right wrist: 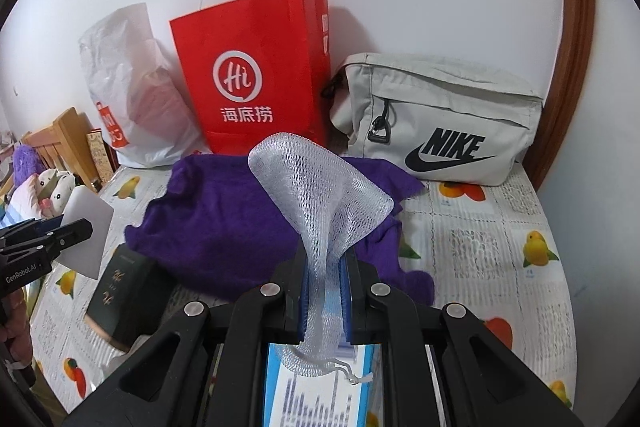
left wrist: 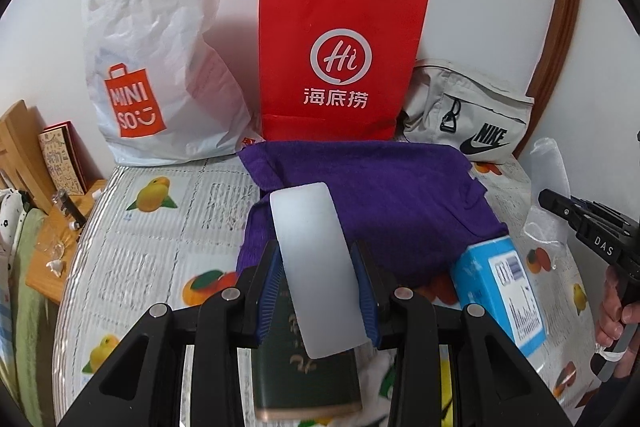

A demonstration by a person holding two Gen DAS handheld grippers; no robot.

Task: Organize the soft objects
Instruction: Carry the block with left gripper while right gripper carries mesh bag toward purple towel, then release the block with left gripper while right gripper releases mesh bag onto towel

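My left gripper (left wrist: 318, 287) is shut on a frosted white flat pad (left wrist: 316, 263) that stands up between its blue pads. The same pad (right wrist: 86, 231) shows at the left of the right wrist view. My right gripper (right wrist: 324, 291) is shut on a white mesh pouch (right wrist: 320, 203), which fans out above the jaws; its drawstring hangs below. A crumpled purple cloth (left wrist: 380, 187) (right wrist: 224, 223) lies on the fruit-print bed cover (left wrist: 160, 227) ahead of both grippers. The right gripper (left wrist: 596, 231) appears at the right edge of the left wrist view, held by a hand (left wrist: 612, 311).
Against the wall stand a white Miniso plastic bag (left wrist: 160, 67), a red paper bag (left wrist: 336, 59) (right wrist: 256, 75) and a grey Nike pouch (left wrist: 468, 115) (right wrist: 440, 123). A blue-white box (left wrist: 500, 295) and a dark green box (left wrist: 304, 375) (right wrist: 124, 291) lie near me. A wooden shelf (left wrist: 48, 227) flanks the left.
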